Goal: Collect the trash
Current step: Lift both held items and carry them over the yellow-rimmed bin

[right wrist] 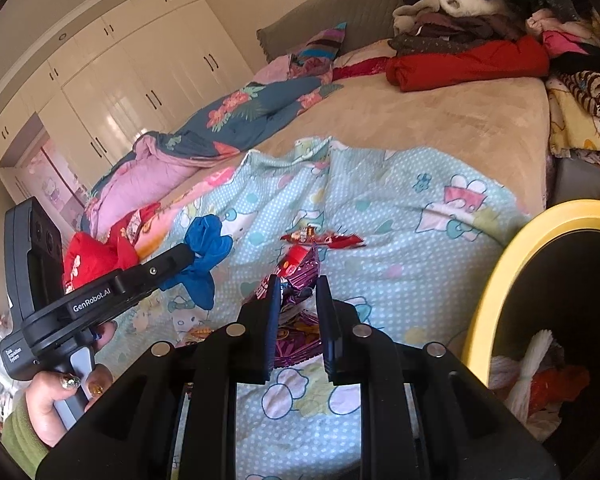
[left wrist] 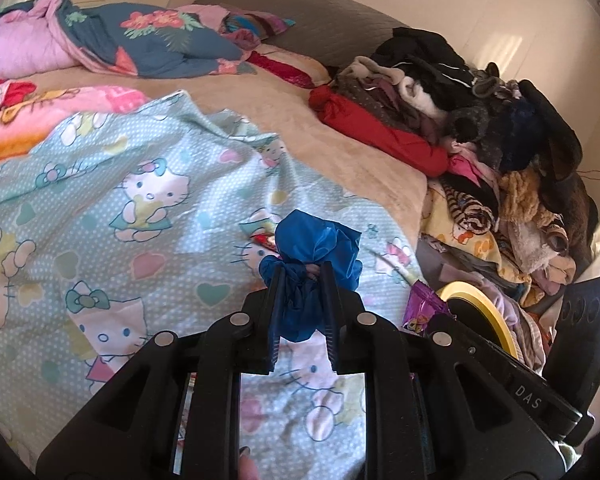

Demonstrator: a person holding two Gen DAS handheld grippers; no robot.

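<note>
My left gripper (left wrist: 302, 274) is shut on a crumpled blue plastic bag (left wrist: 320, 248), held above the cartoon-cat bedsheet (left wrist: 120, 200). From the right wrist view the same left gripper (right wrist: 188, 256) reaches in from the left, a hand on its handle, with the blue bag (right wrist: 204, 248) bunched at its tip. My right gripper (right wrist: 298, 284) is shut on a shiny purple snack wrapper (right wrist: 300, 268), lifted off the sheet. A red candy wrapper (right wrist: 324, 238) lies flat on the bedsheet just beyond it. The yellow-rimmed bin (right wrist: 512, 256) stands at the right, with trash inside.
A heap of clothes (left wrist: 460, 100) fills the bed's right side, with a red garment (right wrist: 468, 64) at its edge. A flowered quilt (left wrist: 160, 40) and pink blanket lie at the head. White wardrobes (right wrist: 140, 80) line the far wall. The bin's rim (left wrist: 484, 312) shows by the bed's edge.
</note>
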